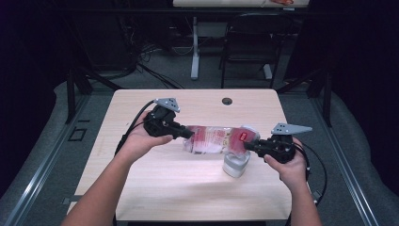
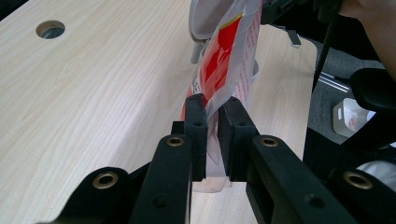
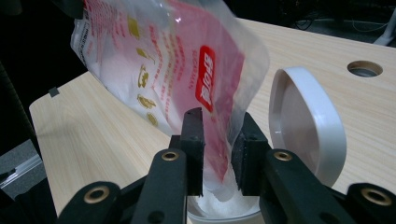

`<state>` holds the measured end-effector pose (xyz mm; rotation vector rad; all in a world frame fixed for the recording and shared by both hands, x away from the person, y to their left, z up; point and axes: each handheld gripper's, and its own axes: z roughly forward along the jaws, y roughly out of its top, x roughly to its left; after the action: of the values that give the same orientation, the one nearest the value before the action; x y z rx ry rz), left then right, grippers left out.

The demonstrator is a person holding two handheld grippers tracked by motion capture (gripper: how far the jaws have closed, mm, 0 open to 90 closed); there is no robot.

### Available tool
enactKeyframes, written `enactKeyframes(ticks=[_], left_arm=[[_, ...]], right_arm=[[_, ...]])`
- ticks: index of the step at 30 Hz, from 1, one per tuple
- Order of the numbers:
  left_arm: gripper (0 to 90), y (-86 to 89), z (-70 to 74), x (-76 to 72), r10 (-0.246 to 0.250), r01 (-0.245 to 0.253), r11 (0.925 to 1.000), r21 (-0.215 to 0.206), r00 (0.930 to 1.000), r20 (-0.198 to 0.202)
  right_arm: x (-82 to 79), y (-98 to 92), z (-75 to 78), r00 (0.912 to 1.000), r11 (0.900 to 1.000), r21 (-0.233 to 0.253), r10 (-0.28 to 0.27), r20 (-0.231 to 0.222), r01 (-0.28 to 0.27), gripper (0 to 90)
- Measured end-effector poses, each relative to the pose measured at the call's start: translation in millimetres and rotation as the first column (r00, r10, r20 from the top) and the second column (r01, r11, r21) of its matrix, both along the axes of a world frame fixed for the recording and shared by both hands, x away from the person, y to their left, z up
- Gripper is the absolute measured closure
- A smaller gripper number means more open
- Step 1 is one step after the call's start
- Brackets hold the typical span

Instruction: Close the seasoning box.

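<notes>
A clear plastic bag (image 1: 211,139) with red print and white powder inside hangs stretched between both grippers above the table. My left gripper (image 1: 188,133) is shut on its left end, the jaws pinching the film (image 2: 212,135). My right gripper (image 1: 248,146) is shut on the bag's right end (image 3: 219,140), right over a white container (image 1: 235,165) that holds white powder (image 3: 224,203). The container's hinged lid (image 3: 303,126) stands open beside the bag.
The light wooden table (image 1: 164,183) has a round cable hole (image 1: 227,101) near its far edge. Cables trail from both grippers off the table sides. A chair (image 1: 249,42) and another table's leg stand beyond on the grey floor.
</notes>
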<state>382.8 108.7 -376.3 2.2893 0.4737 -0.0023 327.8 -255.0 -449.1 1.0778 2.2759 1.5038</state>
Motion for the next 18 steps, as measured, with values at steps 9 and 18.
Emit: enactKeyframes(ticks=[9,18], left_arm=[[82.7,5.8,-6.0,-0.5,0.008,-0.008,0.9999,-0.008,1.0000,-0.003],[82.4,11.8,-15.2,-1.1,0.034,-0.034,0.9994,-0.004,0.9994,-0.012]], right_arm=[[2.3,1.4,-5.6,0.9998,1.000,0.003,0.008,-0.020,-0.008,78.5],[3.5,3.1,-9.4,0.9995,0.999,0.029,0.014,-0.028,-0.014,82.0]])
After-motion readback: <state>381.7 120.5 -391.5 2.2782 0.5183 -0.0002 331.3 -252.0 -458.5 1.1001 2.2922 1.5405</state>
